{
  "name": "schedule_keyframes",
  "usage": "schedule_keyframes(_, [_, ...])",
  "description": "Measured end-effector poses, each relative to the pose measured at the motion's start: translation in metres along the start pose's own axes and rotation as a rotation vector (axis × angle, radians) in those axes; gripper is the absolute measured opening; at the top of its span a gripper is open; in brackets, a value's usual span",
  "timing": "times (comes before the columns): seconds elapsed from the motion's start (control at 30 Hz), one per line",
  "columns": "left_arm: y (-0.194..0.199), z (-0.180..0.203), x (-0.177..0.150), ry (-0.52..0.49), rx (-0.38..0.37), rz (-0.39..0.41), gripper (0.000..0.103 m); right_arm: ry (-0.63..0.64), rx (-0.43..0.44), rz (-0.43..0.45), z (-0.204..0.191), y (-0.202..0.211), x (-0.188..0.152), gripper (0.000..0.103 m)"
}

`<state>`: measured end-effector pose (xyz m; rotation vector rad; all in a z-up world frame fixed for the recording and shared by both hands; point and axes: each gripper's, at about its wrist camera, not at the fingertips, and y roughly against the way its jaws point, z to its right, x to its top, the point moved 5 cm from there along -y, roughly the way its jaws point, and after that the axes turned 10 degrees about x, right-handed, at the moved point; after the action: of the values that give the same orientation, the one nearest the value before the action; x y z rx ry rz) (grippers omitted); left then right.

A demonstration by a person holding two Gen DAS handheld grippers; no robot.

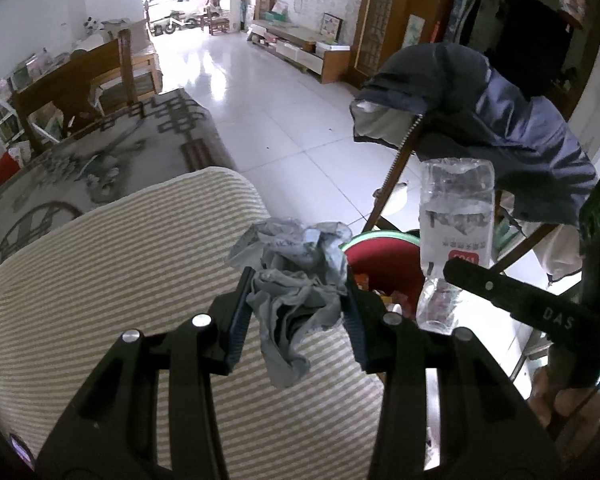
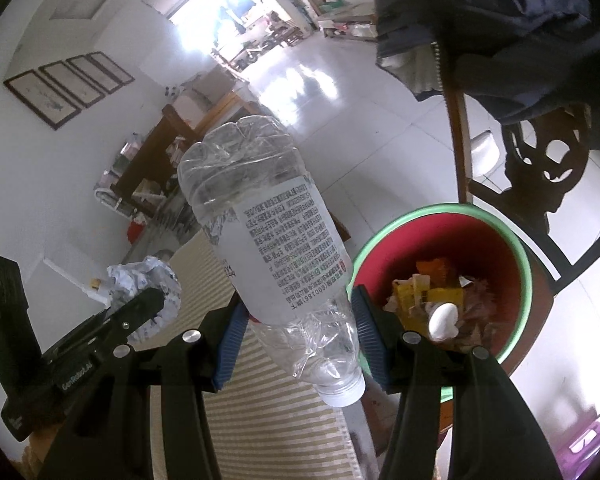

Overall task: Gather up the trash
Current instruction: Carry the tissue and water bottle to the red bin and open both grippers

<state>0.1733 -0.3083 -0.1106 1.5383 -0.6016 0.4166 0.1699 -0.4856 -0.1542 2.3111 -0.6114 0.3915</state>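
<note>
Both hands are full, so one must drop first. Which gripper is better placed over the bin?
Right, probably: the right gripper holds the plastic bottle beside the red bin; the left gripper's crumpled paper hangs over the striped cushion.

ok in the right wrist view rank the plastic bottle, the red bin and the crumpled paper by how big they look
1. plastic bottle, though it sits right at the camera in the right tongs, which inflates it
2. red bin, close behind and partly hidden by the tongs, so these two are unsure
3. crumpled paper, clearly smallest
</note>
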Motion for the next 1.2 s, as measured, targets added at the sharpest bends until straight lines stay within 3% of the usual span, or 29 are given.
schedule_keyframes(0.67, [-0.028, 0.068, 0.009, -0.053, -0.101, -0.057, 0.040, -0.078, -0.048, 0.054, 0.047, 0.040, 0.009, 0.051])
schedule_keyframes(1.2, [-0.069, 0.113, 0.005, -0.115, -0.112, -0.124, 0.041, -0.134, -0.071, 0.066, 0.079, 0.056, 0.010, 0.051])
